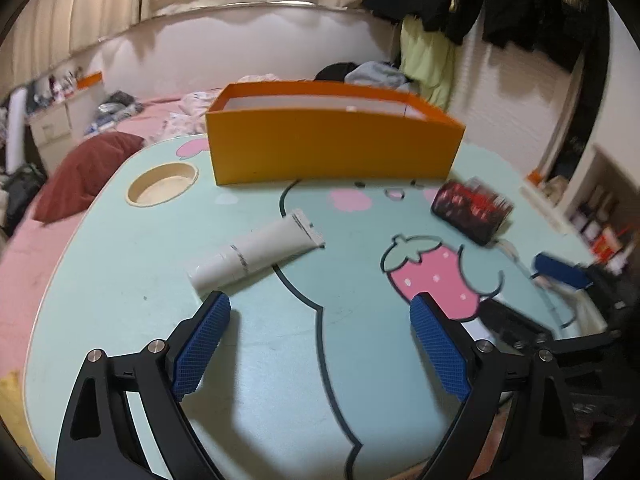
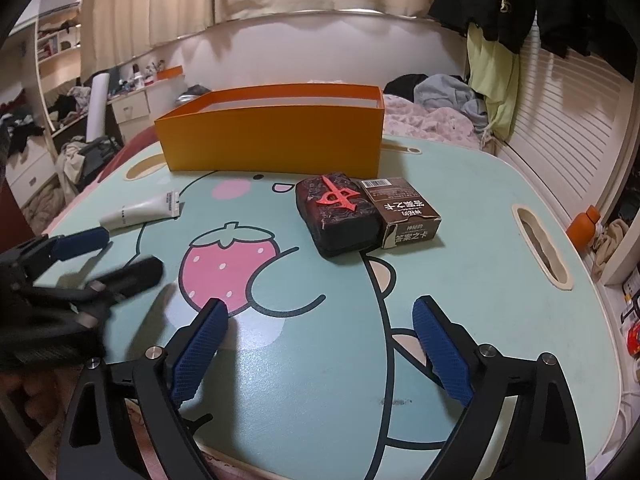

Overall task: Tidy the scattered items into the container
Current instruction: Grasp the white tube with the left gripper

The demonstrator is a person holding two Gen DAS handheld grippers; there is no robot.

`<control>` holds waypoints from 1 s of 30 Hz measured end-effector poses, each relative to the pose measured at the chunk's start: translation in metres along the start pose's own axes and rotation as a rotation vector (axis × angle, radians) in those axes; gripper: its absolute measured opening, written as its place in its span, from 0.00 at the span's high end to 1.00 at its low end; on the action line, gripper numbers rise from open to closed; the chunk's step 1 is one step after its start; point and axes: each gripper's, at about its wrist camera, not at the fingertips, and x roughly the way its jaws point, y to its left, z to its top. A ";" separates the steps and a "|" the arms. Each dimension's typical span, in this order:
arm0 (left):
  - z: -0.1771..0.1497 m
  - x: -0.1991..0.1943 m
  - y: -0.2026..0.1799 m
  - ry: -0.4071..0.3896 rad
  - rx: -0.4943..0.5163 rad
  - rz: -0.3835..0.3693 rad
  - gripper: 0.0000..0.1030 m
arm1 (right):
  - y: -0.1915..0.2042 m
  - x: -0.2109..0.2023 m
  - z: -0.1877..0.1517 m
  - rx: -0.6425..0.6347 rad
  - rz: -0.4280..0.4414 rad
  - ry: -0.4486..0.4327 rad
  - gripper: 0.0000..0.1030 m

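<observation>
Both grippers hover near, jaws wide, nothing held — left gripper (image 1: 320,304) just short of white tube (image 1: 256,254), right gripper (image 2: 320,306) facing dark block (image 2: 338,214). Best: straddle each item squarely, then lift over orange box (image 2: 272,136) far behind.

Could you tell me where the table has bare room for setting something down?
The near half of the table is bare, from the strawberry print to both open grippers. Also free: between the white tube and the dark block. It is crowded where the block touches the brown carton before the orange box.
</observation>
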 end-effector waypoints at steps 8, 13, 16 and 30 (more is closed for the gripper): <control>0.026 -0.008 0.034 -0.012 0.074 0.031 0.30 | -0.003 -0.001 0.000 0.010 0.017 -0.003 0.08; 0.037 0.024 0.030 0.067 0.169 -0.028 0.30 | -0.015 -0.005 0.003 0.063 0.065 -0.017 0.15; 0.037 0.035 0.024 0.109 0.192 -0.059 0.33 | -0.026 -0.008 0.009 0.077 0.054 -0.048 0.21; 0.030 0.015 0.017 0.090 0.183 -0.106 0.82 | -0.033 0.024 0.065 0.010 0.209 0.021 0.52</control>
